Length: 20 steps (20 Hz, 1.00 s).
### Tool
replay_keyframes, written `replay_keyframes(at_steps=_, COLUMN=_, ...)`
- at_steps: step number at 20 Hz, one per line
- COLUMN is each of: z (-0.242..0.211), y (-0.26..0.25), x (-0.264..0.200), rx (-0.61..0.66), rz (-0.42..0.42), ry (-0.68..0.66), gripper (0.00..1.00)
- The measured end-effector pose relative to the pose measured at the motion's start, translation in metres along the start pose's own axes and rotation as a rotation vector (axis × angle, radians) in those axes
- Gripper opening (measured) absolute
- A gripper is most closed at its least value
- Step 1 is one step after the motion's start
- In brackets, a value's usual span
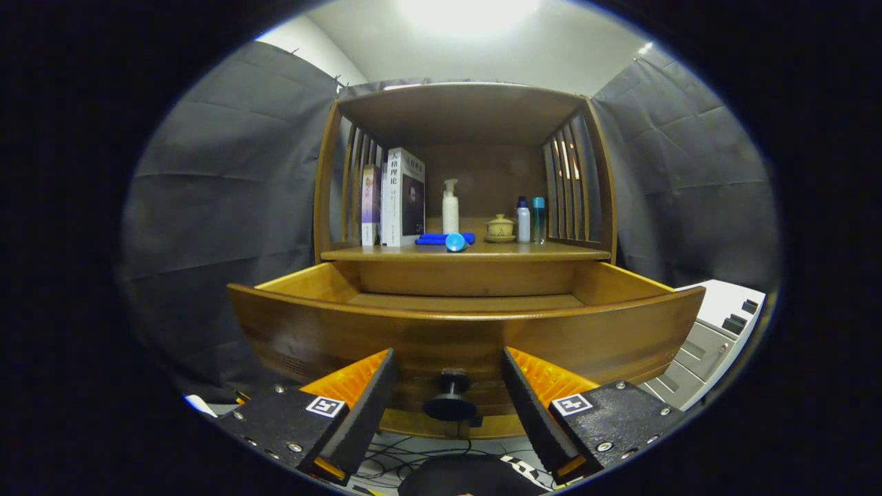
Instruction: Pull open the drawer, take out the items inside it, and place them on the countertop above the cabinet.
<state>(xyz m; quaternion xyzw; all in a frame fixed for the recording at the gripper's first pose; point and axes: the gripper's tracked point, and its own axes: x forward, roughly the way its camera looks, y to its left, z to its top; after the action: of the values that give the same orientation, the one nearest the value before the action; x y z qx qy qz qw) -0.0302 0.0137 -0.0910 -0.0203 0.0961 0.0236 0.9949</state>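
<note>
— Two fingers of our gripper (449, 375) stand spread wide, and between them we see the drawer's dark round knob (451, 399). Neither finger touches it; the tongs hold nothing.

— Agreed. We see a gap on both sides of the knob, so the jaws stand open, with the knob about midway between the tips. And the drawer (465, 331) itself?

— We see it pulled out from the wooden cabinet (465, 179), its curved front just ahead of the fingers. Over that front we look in at a bare strip of its floor and its two side walls. The near part of the floor is hidden behind the front, so we cannot tell what lies there.

— On the countertop (465, 252) above the drawer we count several things. At the left two books (394, 198) stand upright, side by side. Near the middle stands a white pump bottle (450, 207), and in front of it lies a blue object (448, 240) close to the counter's front edge.

— To the right of those we see a small lidded cup (500, 228) on a saucer, then two slim bottles (530, 220) standing close together by the slatted side of the cabinet.

— Beyond the drawer's right end we see a grey and white cabinet (710, 341).
</note>
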Motion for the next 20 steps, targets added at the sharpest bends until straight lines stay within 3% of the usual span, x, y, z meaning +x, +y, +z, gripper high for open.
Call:
replay_keyframes(at_steps=9, z=-0.006, y=-0.002, x=0.007, rx=-0.097, rz=-0.09, ry=-0.04, gripper=0.93)
replay_keyframes(at_steps=20, z=-0.008, y=0.009, x=0.033, rx=-0.043, rz=-0.06, ry=-0.021, gripper=0.95)
